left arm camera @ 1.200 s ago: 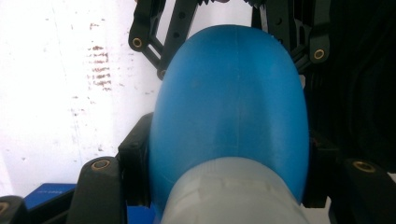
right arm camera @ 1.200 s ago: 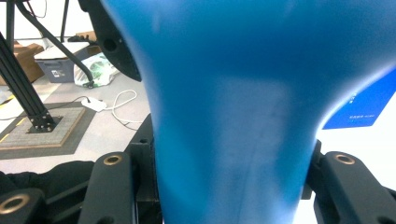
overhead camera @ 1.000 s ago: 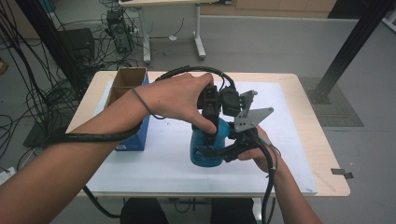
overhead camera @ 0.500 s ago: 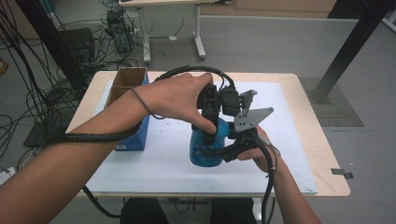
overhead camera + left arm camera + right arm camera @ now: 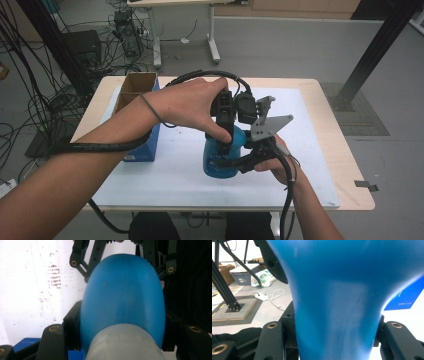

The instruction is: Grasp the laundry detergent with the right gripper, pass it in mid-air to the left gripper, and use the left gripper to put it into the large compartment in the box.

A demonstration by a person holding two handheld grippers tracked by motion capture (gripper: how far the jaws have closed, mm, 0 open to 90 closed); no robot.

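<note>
High view: I see the blue bottle (image 5: 220,159) standing upright near the middle of the worktop (image 5: 340,165), on the white sheet (image 5: 175,180) that covers most of it. My left gripper (image 5: 226,142) comes down on the bottle from above, the hand (image 5: 192,107) wrapped over its body. My right gripper (image 5: 235,161) reaches in level from the right side and meets the bottle low on its body, with the grey three-cornered plate (image 5: 267,127) standing above it. A blue box (image 5: 145,142) with an open brown cardboard top sits on the worktop to the left of the bottle, apart from it. A black cable (image 5: 200,76) arches over the left hand.

Left gripper view: I look straight down the bottle's rounded blue shoulder (image 5: 123,297), with its pale neck (image 5: 125,342) nearest the camera. The left fingers (image 5: 72,325) sit against either side of the bottle and are clamped onto it. Beyond the bottle, the black linkage of the right gripper (image 5: 95,257) rests against the far side.

Right gripper view: I see the bottle's blue body (image 5: 337,310) up close, narrowing toward the bottom edge. The right fingers (image 5: 287,325) press on both flanks of the narrow part, grasping the bottle. The blue box (image 5: 408,298) lies behind at the right; the floor with a white cord (image 5: 278,298) is behind at the left.
</note>
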